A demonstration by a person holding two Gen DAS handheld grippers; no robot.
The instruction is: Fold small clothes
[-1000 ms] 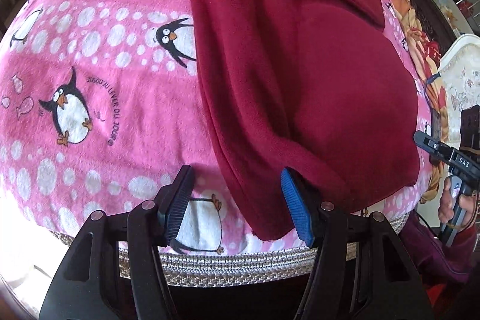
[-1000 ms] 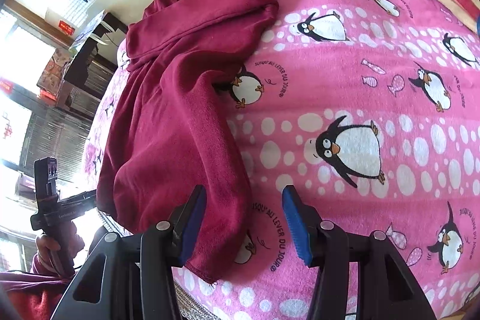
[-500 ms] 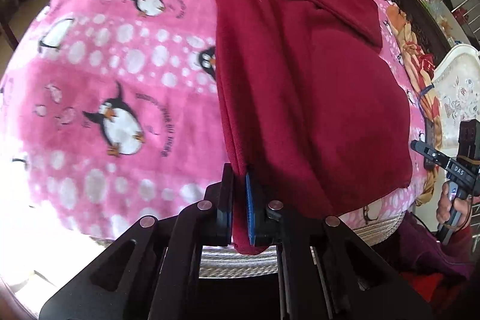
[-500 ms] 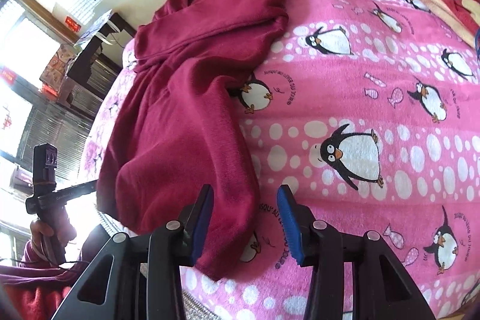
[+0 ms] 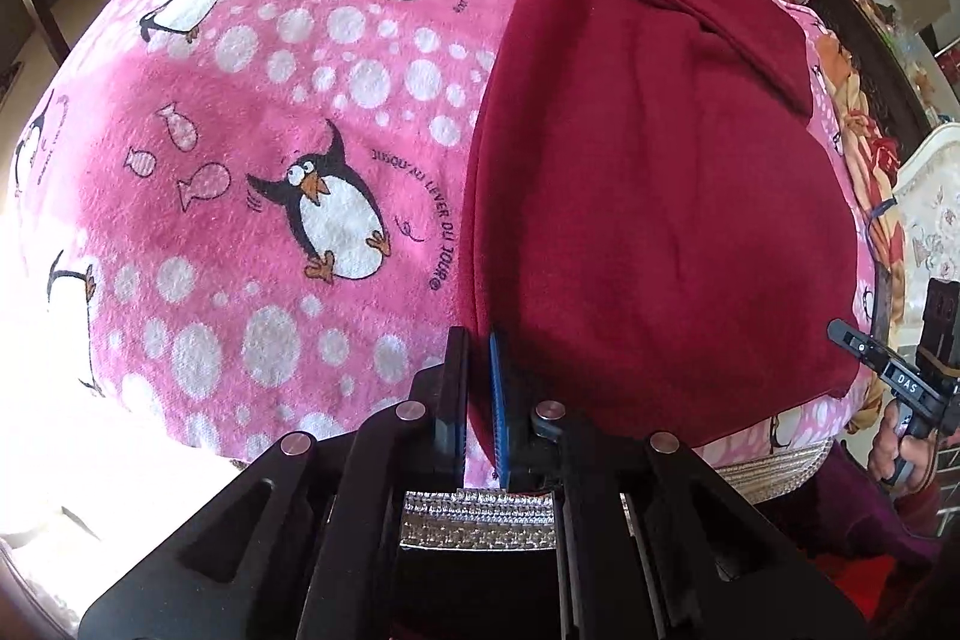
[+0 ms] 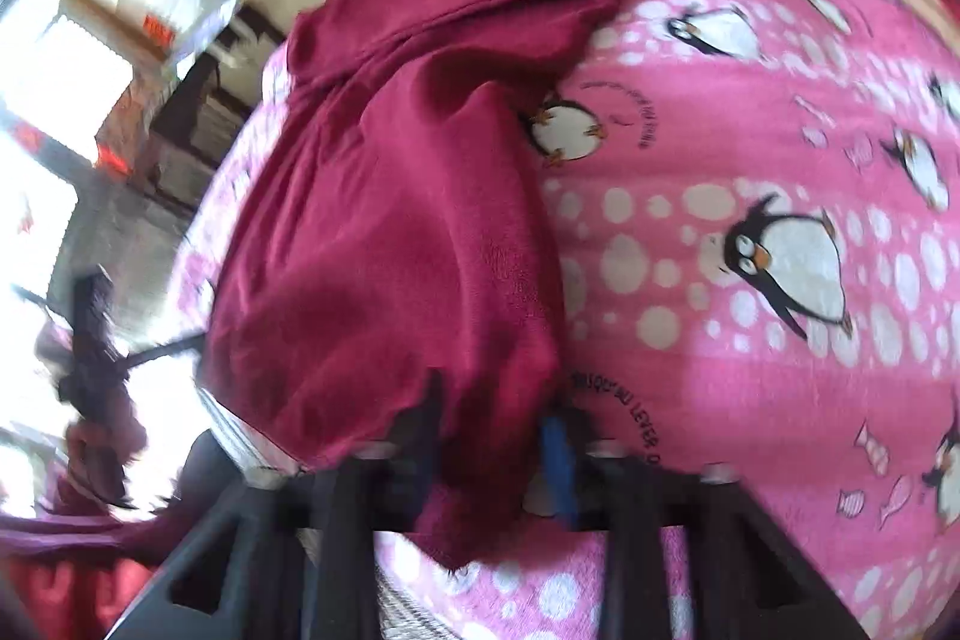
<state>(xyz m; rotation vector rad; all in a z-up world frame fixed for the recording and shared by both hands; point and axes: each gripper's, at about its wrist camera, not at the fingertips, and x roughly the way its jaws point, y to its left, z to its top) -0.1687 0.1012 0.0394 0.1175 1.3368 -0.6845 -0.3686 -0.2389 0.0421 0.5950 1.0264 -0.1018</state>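
Fabric first, from the left wrist view: a dark red garment lies spread on the bed, over a pink penguin blanket, reaching from the near edge toward the far end, where a folded part crosses its top. The left gripper sits right at the near edge, and its fingers are pressed together on the garment's near left hem, cloth pinched between the black pad and the blue one. Off by the bed's right edge, the other gripper shows in a hand, well apart from the cloth. A woven trim runs along the blanket's near edge.

Over to the right wrist view, and it is blurred with motion. The garment runs along the left side of the bed, bunched and wrinkled, its upper part folded across near the far edge. The right gripper is at the near edge with the garment's lower corner hanging between its fingers. They stand close around the cloth, yet with this blur I cannot tell whether they actually clamp it. The penguin blanket fills the right side.
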